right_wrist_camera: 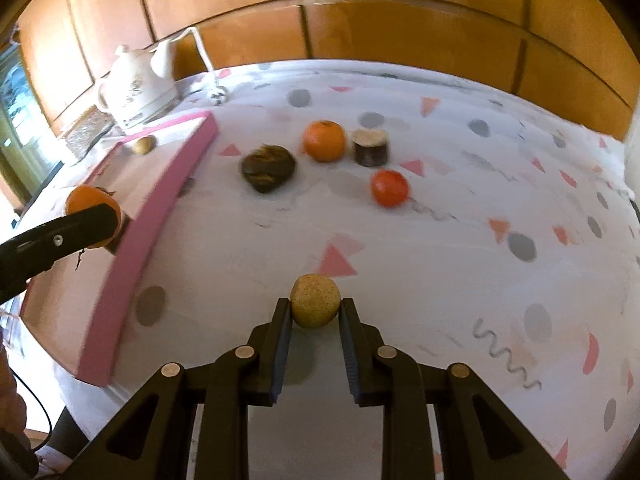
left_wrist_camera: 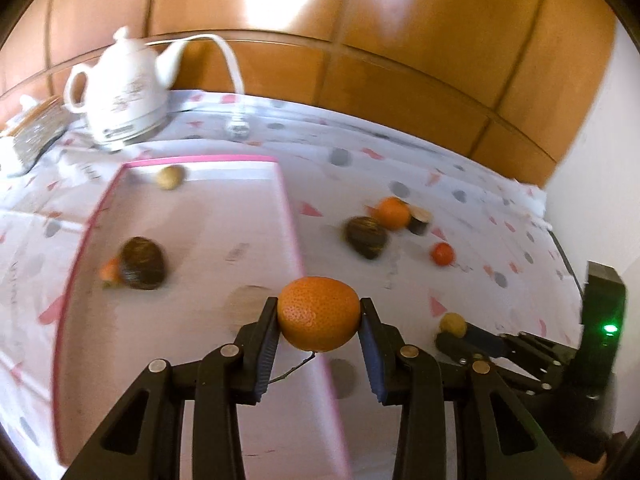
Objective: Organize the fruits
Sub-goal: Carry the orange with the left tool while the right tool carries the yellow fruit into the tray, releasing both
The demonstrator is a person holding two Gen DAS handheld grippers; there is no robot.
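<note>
The left gripper (left_wrist_camera: 319, 307) had its jaws closed on a large orange (left_wrist_camera: 318, 313), the pads bearing on opposite sides at about the fruit's widest line. A thin stem trailed beneath the fruit. In the left wrist view the orange sat at lower centre of the frame, above the right-hand edge of the pink-rimmed tray (left_wrist_camera: 289, 200).

The right gripper (right_wrist_camera: 314, 307) had its jaws narrowed on a small tan round fruit (right_wrist_camera: 315, 300), held at the very fingertips at lower centre of the right wrist view, over the patterned tablecloth (right_wrist_camera: 460, 248).

The tray, left of centre in the left wrist view, already held a dark brown fruit (left_wrist_camera: 142, 263) with something small and orange just beside it, a tan fruit (left_wrist_camera: 170, 176) near its far rim, and a further blurred shape near the jaws. On the cloth, right of centre, lay another dark fruit (left_wrist_camera: 366, 237), a second orange (left_wrist_camera: 393, 212), a short cylindrical piece (left_wrist_camera: 419, 220) and a small red-orange fruit (left_wrist_camera: 442, 253).

Judgement: the step in hand was delivery of both fruits to the tray.

- Carry the orange fully over the rim before lowering.
- Release low; round fruit is likely to roll.
- Choose a bare patch, apart from fruit already placed.
- Keep the tan fruit level; the fingertip hold looked shallow.

A white teapot (left_wrist_camera: 124, 92) stood at upper left.
</note>
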